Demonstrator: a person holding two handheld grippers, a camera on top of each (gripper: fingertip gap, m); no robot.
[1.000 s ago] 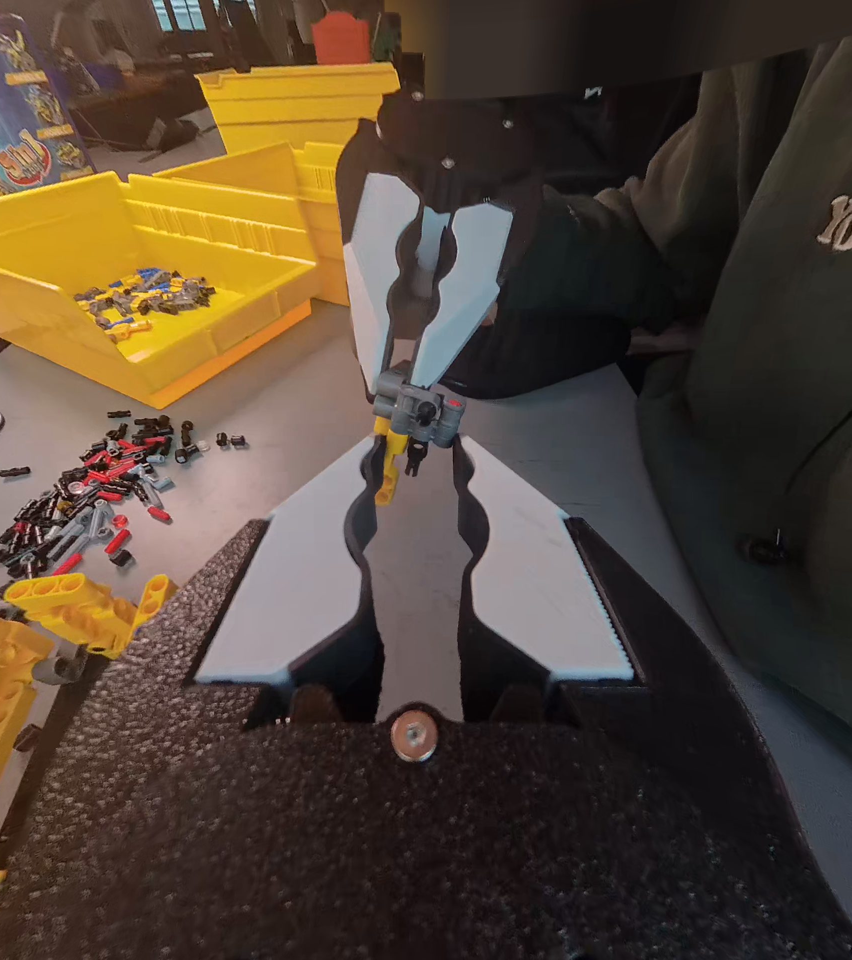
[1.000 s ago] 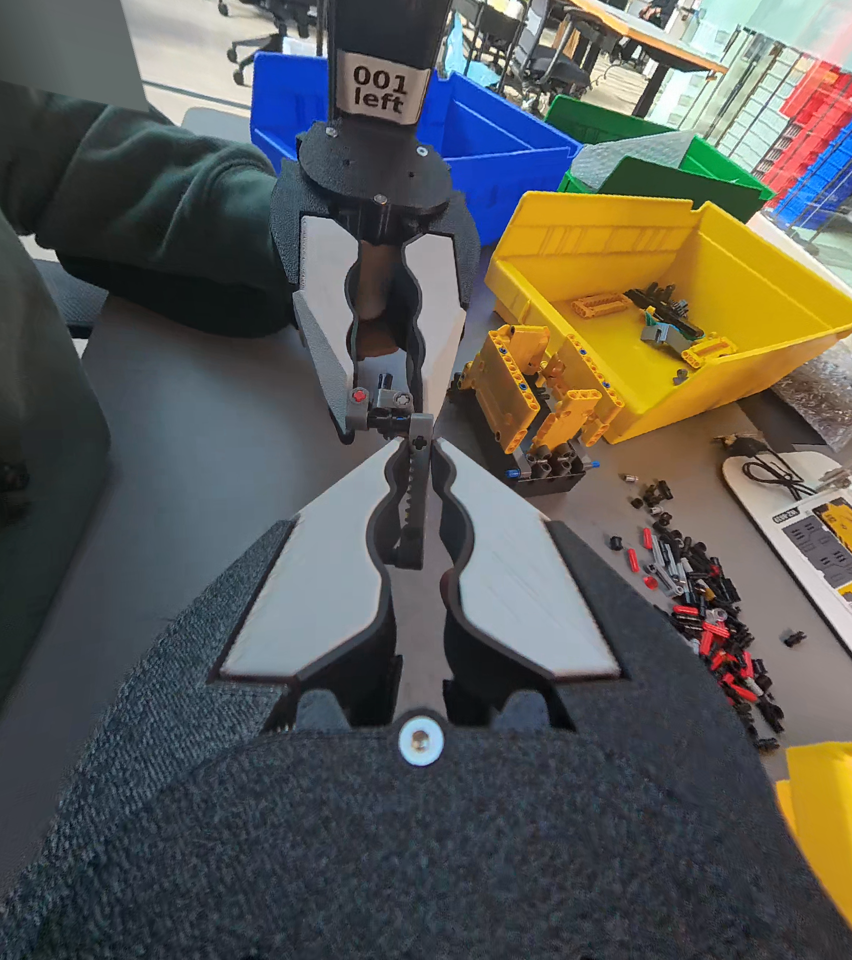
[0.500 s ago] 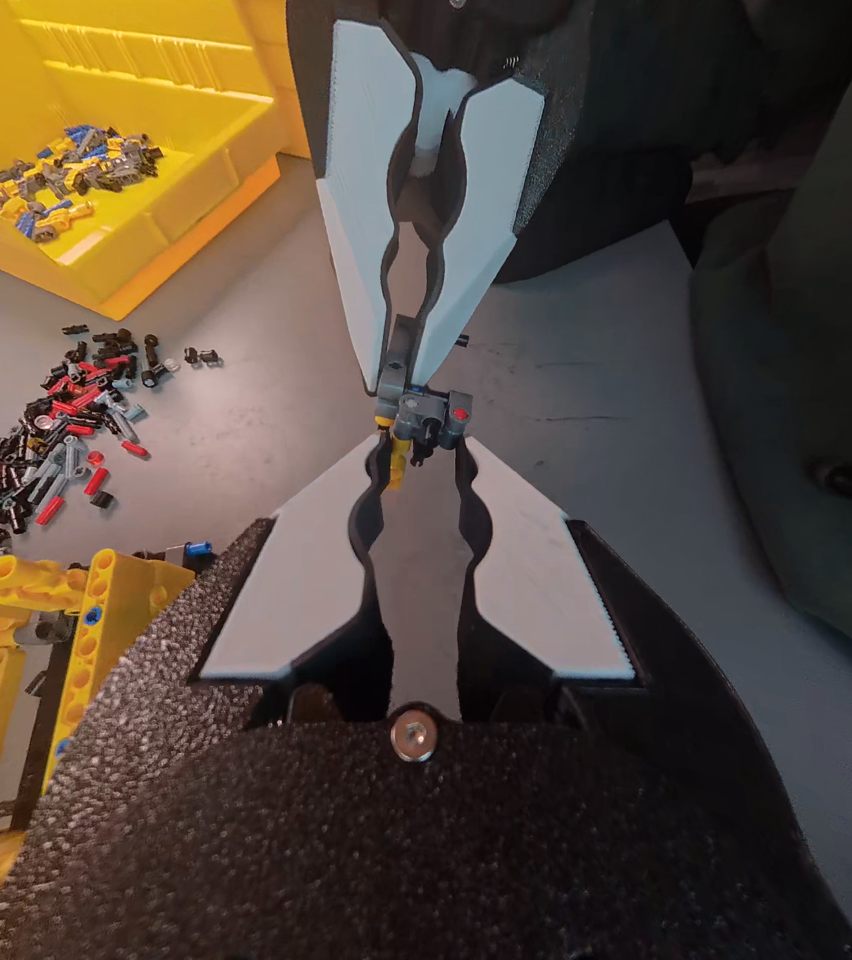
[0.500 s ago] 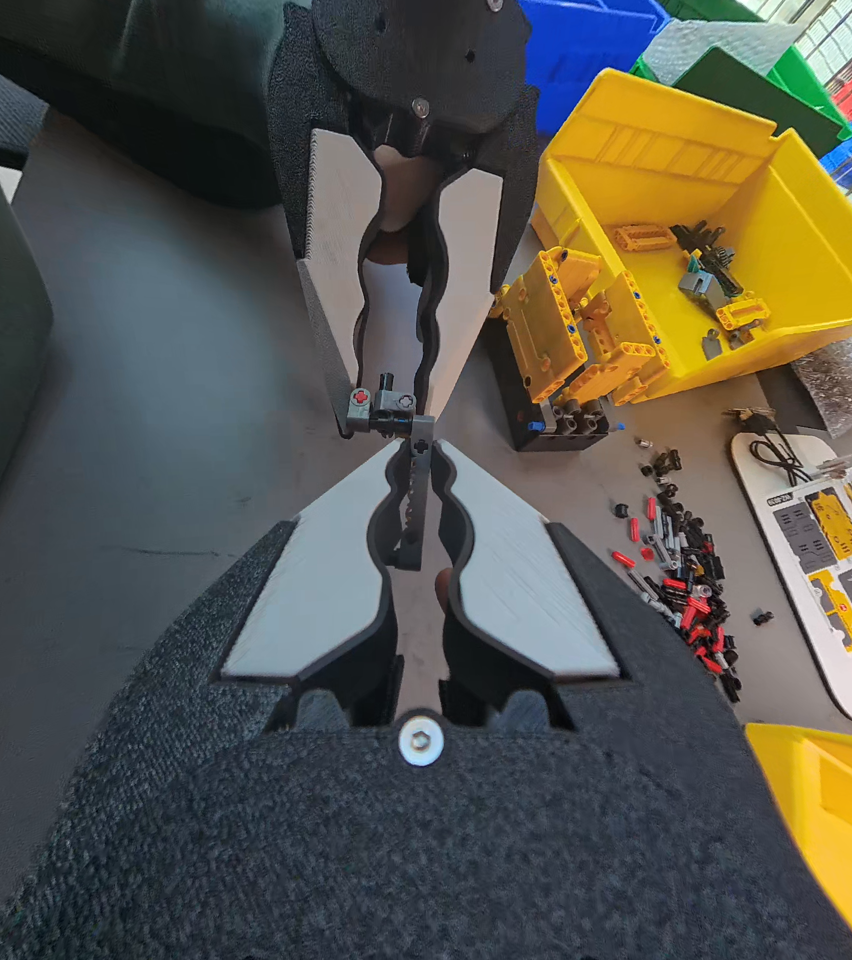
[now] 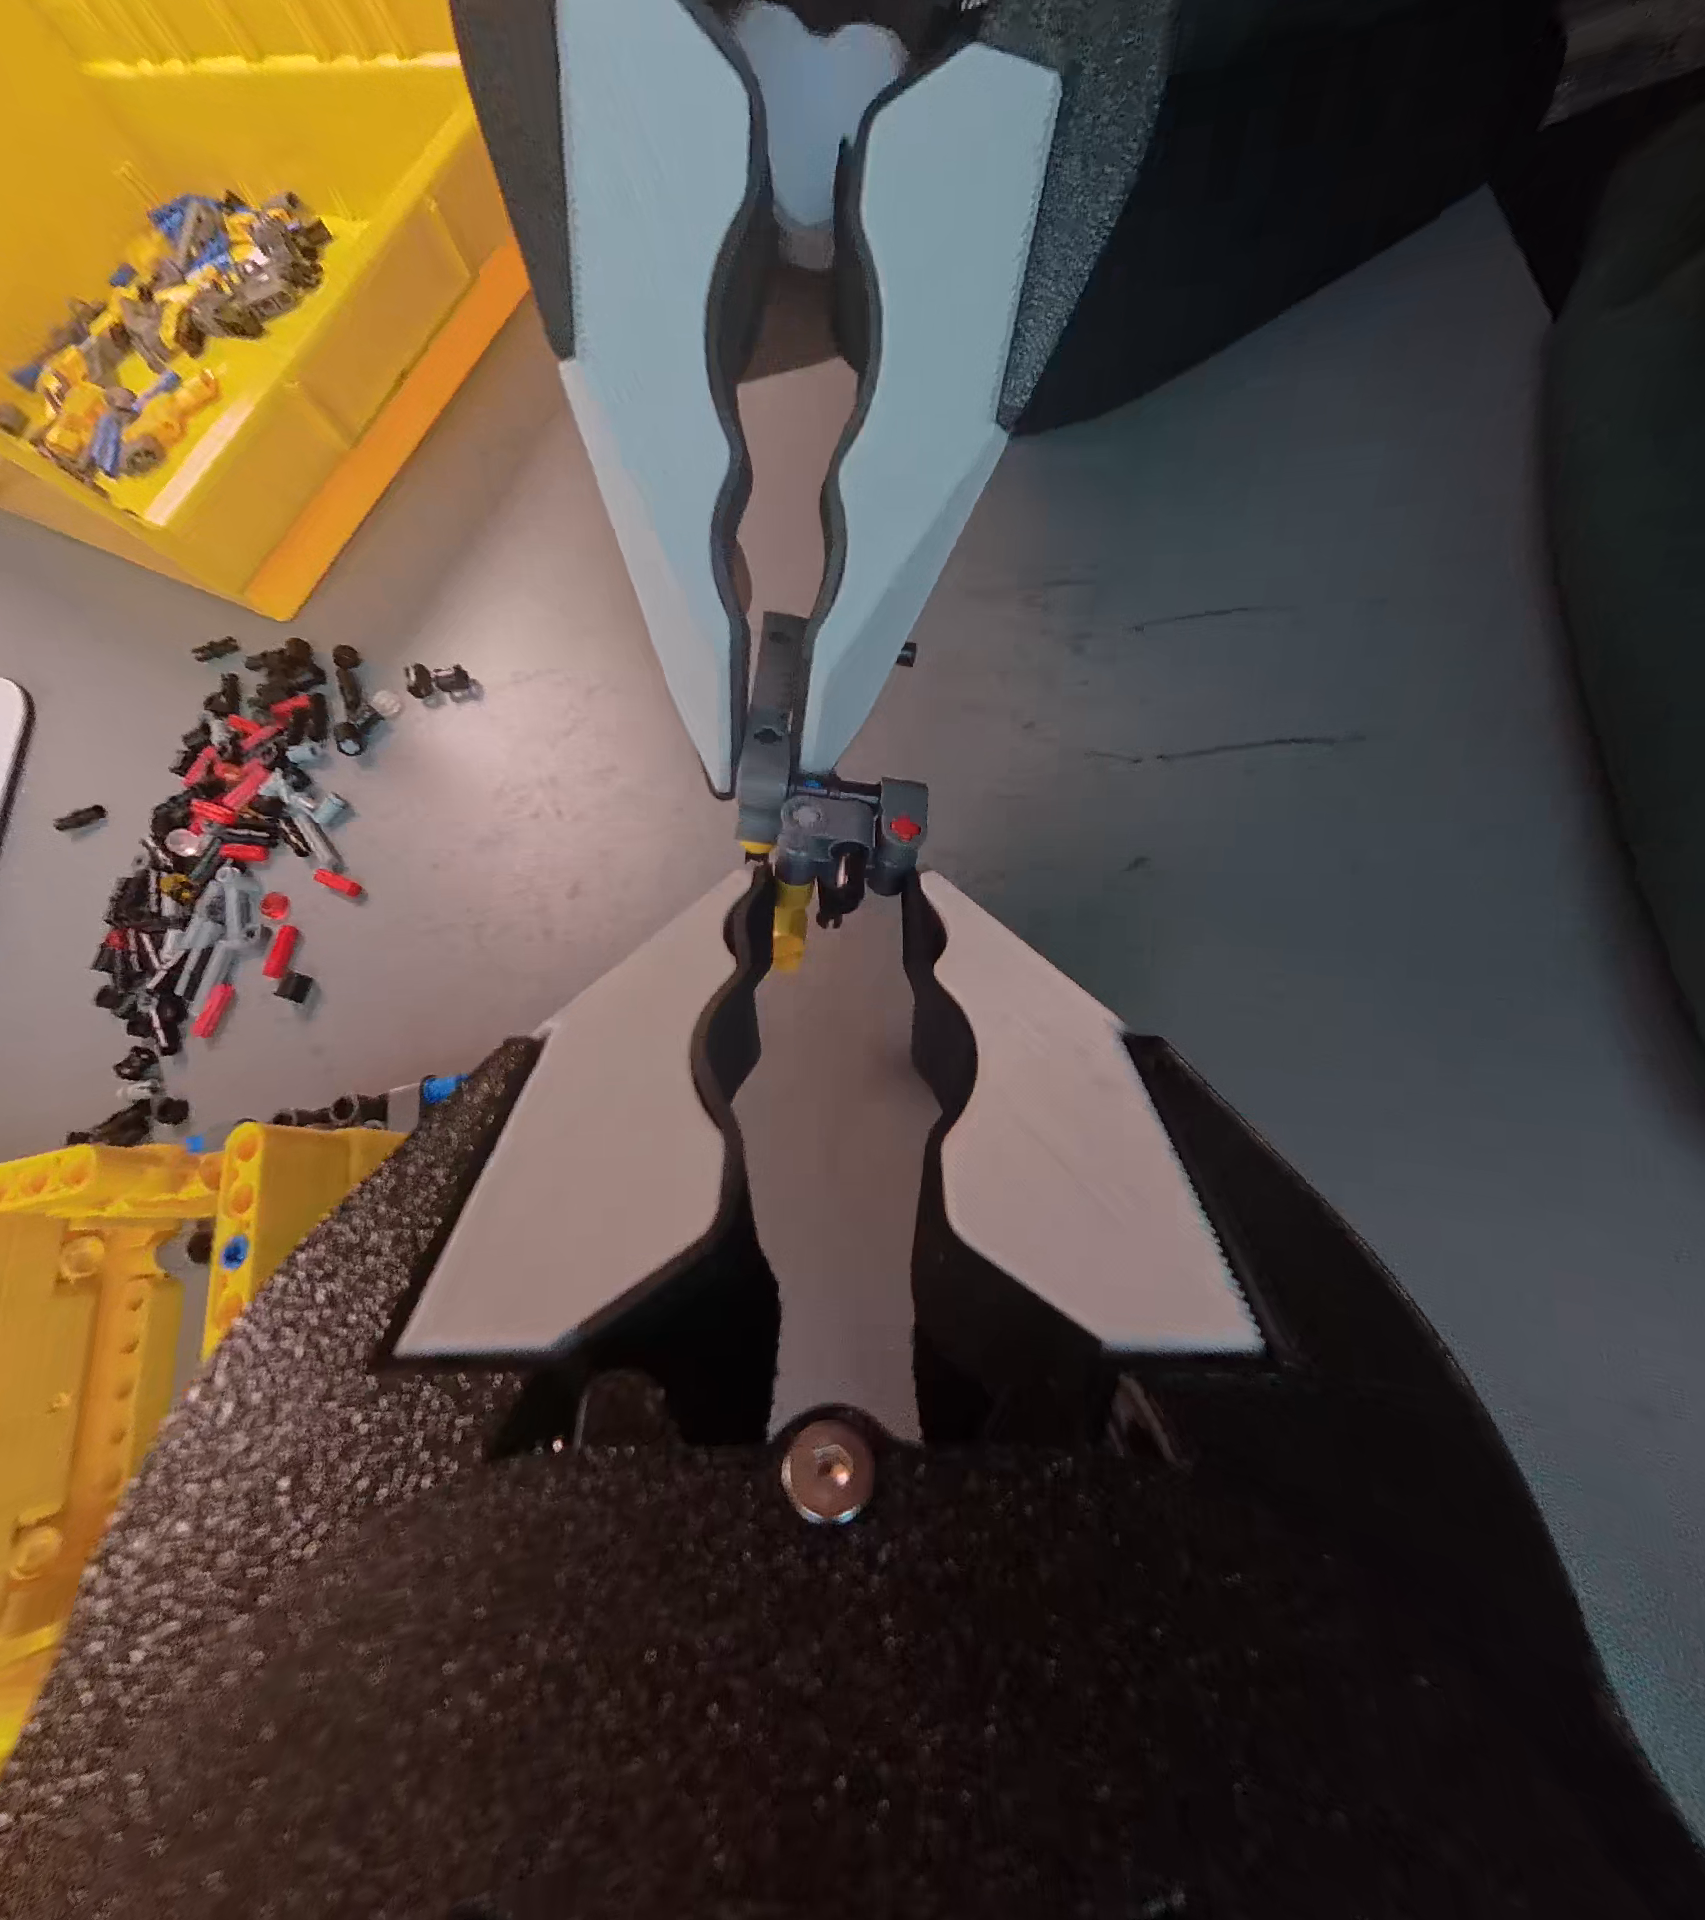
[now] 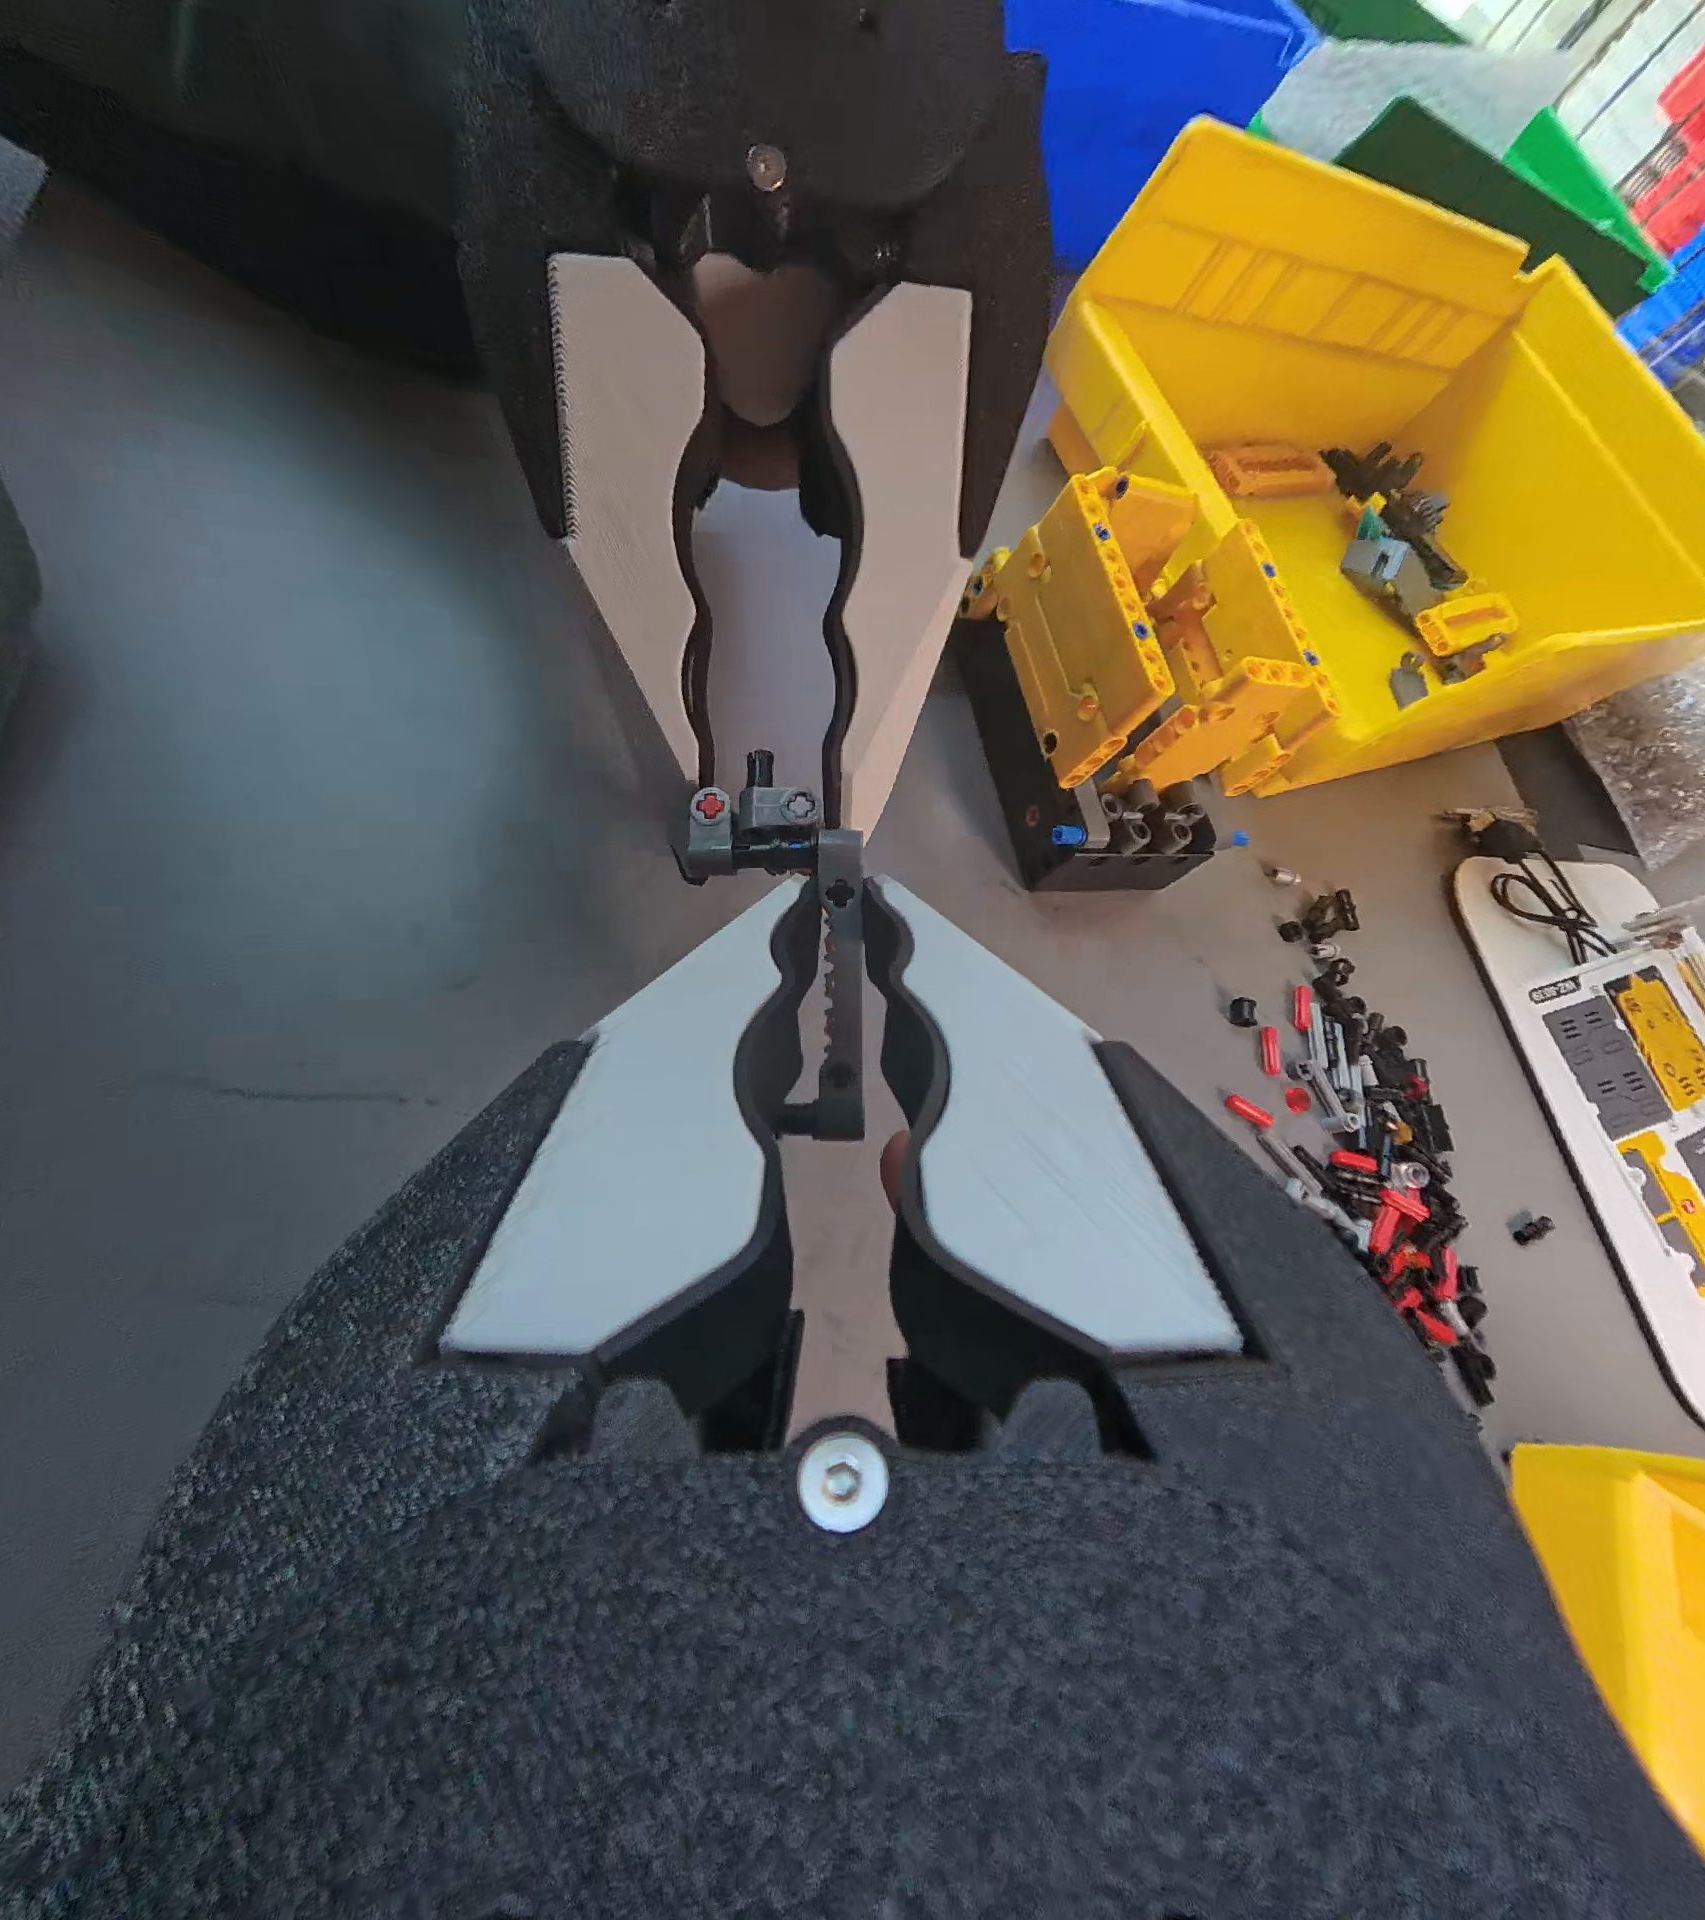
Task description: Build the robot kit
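My left gripper [image 5: 832,883] is shut on a small grey connector assembly [image 5: 832,826] with a red axle end and a yellow pin. My right gripper [image 6: 840,883] is shut on a dark grey toothed beam [image 6: 843,997], held upright between its fingers. The two grippers face each other tip to tip above the grey table. The beam's far end touches the connector assembly [image 6: 760,821]. In the left wrist view the right gripper [image 5: 775,774] comes from above with the beam [image 5: 777,675]. In the right wrist view the left gripper [image 6: 770,795] comes from above.
A pile of small black, red and grey pins [image 5: 224,831] lies on the table, also in the right wrist view [image 6: 1367,1153]. A yellow model [image 6: 1139,644] stands by a yellow bin [image 6: 1606,468]. An instruction sheet [image 6: 1658,1091], a blue bin [image 6: 1139,104] and another yellow bin [image 5: 360,343] are nearby.
Both grippers have tipped down towards the table and drawn closer together. Each keeps its piece, and the beam end and the connector assembly stay together.
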